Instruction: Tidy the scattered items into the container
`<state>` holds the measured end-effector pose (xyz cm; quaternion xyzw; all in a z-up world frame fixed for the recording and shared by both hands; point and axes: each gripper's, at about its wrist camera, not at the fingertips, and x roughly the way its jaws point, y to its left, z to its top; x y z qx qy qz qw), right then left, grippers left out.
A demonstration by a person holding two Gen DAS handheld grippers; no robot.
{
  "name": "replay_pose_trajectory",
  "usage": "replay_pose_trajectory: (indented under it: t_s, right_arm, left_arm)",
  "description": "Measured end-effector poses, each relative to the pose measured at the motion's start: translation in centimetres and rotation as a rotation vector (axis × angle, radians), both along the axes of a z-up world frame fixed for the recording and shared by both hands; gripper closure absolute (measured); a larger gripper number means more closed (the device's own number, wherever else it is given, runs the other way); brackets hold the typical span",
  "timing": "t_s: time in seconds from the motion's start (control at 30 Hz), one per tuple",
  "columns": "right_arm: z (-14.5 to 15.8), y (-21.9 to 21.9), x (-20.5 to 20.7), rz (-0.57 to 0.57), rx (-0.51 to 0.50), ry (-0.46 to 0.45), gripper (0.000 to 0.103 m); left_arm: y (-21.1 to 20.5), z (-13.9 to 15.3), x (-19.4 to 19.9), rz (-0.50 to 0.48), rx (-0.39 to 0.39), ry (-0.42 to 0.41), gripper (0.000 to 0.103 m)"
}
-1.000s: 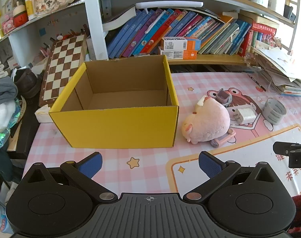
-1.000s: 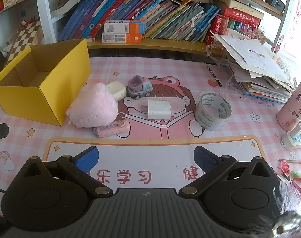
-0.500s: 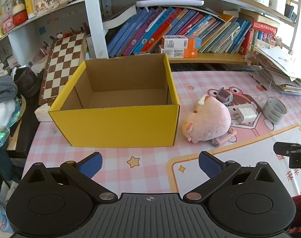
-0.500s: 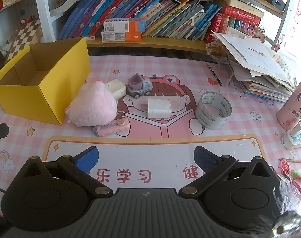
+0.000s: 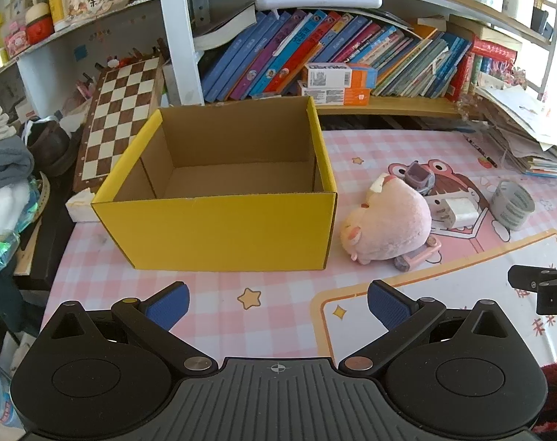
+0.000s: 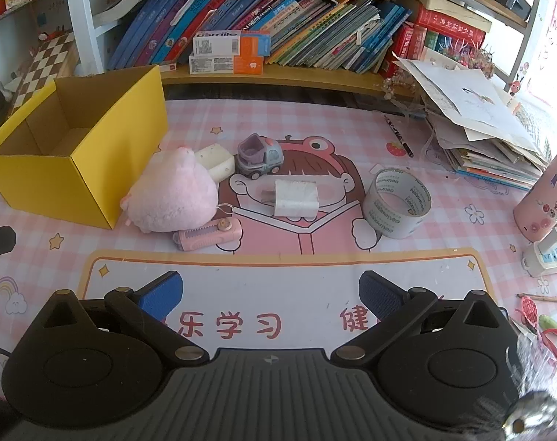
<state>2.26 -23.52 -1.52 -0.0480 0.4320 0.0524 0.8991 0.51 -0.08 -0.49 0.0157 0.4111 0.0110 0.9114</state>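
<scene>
An empty yellow cardboard box [image 5: 219, 231] [image 6: 76, 180] stands on the pink mat. Right of it lie a pink plush pig [image 6: 172, 198] [image 5: 388, 228], a pink utility knife [image 6: 207, 237], a white sponge block [image 6: 216, 160], a purple toy truck [image 6: 258, 156], a white charger plug [image 6: 295, 198] and a tape roll [image 6: 398, 202]. My left gripper [image 5: 278, 303] is open and empty in front of the box. My right gripper [image 6: 271, 294] is open and empty, in front of the items.
Bookshelf with leaning books [image 6: 278, 25] runs along the back. A chessboard [image 5: 120, 117] leans at the left. A paper stack [image 6: 480, 128], pink bottle [image 6: 546, 198], power strip [image 6: 546, 257] and scissors [image 6: 550, 334] sit at the right.
The left wrist view has tilted slightly, the box sitting a little lower in frame. The right gripper and the items have barely shifted. Both grippers stay open.
</scene>
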Motion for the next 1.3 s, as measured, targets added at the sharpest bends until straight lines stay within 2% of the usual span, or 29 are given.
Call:
replay_pose_trajectory:
  t_s: [1.0, 1.3]
  right_arm:
    - [-0.17, 0.21, 0.01, -0.002, 0.001, 0.005, 0.000]
    - [-0.23, 0.18, 0.03, 0.000, 0.001, 0.009, 0.000]
  left_arm:
    - [0.00, -0.09, 0.05, -0.004, -0.016, 0.012, 0.000]
    - [0.35, -0.16, 0.01, -0.012, -0.063, 0.012, 0.000]
